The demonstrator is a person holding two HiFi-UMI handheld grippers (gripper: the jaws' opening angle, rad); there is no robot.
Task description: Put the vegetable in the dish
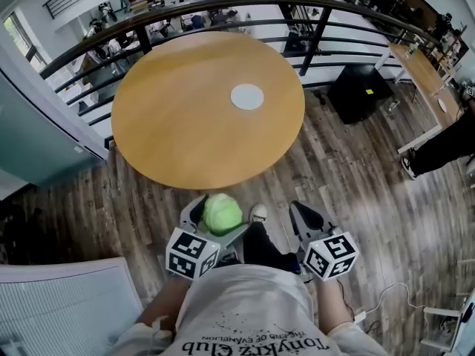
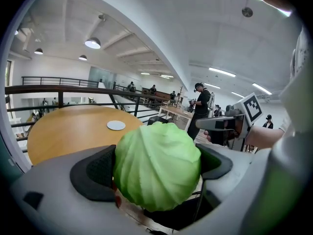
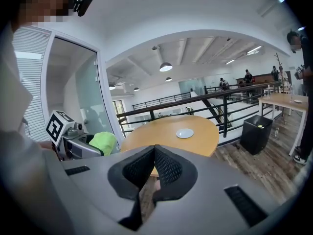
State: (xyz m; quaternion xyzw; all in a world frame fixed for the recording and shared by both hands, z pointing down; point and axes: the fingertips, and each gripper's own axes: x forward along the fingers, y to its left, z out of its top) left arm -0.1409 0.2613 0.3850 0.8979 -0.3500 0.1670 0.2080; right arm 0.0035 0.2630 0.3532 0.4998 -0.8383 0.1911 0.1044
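Open-plan office mezzanine: black railing (image 1: pixel 223 0), wooden desk (image 1: pixel 417 67), round table (image 1: pixel 185 124)

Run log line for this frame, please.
left tongs: shut on cabbage | right tongs: shut, empty | dish: empty, on round table | stage: cabbage not yet in dish

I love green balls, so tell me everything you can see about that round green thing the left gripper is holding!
It is a small round cabbage, pale green, with leaf ribs wrapping over it and a smooth, slightly shiny skin that could be plastic. The left gripper clamps it between its two dark pads, one on each side. It hangs in the air over the wooden floor, not yet above the round table.
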